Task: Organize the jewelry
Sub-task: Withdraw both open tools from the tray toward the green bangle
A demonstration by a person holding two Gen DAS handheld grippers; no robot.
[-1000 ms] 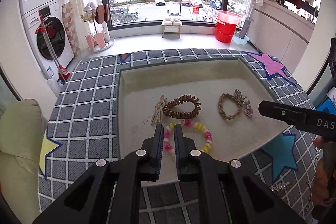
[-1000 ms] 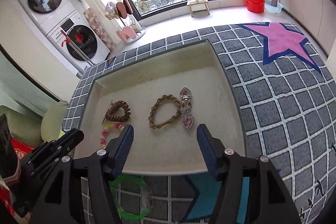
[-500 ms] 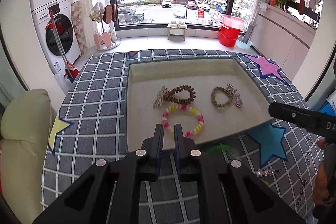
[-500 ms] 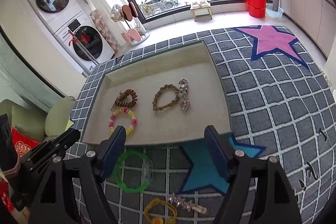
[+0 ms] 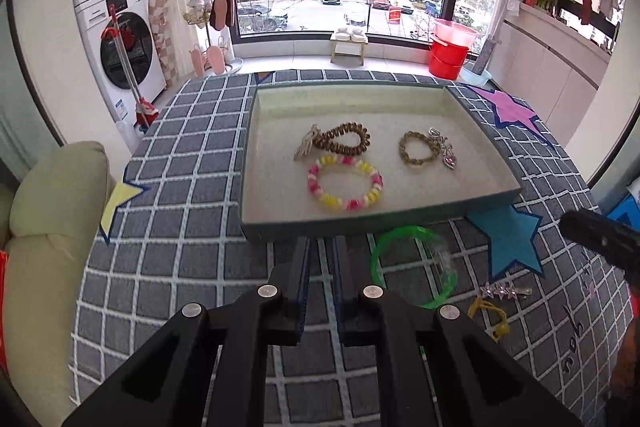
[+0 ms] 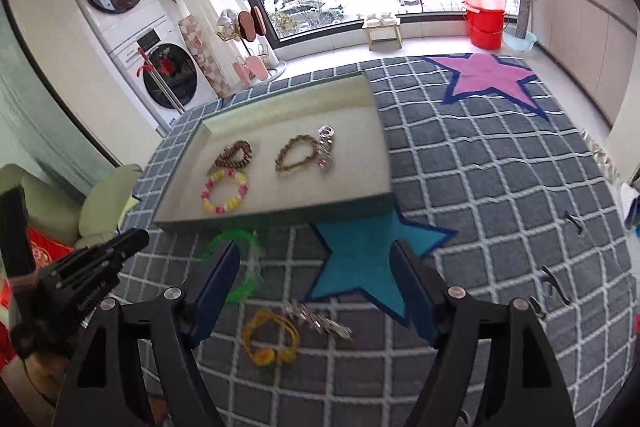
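- The left tool has its jaws drawn nearly together, only a narrow slit between them, and nothing is held; its tips sit just short of the near wall of the tray.
- The right tool has its jaws spread wide and empty, above the surface with the blue star between its fingers.
- Just beside the left tool's tips, on the checked cloth, lies a green bangle, outside the tray and near its front wall.
- Nearer the right tool lie a yellow hair tie and a sparkly hair clip, close together on the cloth.
- Inside the tray, a pink-and-yellow bead bracelet lies toward the front left.
- Behind it, a brown coil hair tie touches a pale clip.
- To the right, a brown braided bracelet lies beside a charm chain with a pink heart.
- Two dark clips lie far right on the cloth, well apart from the tray.
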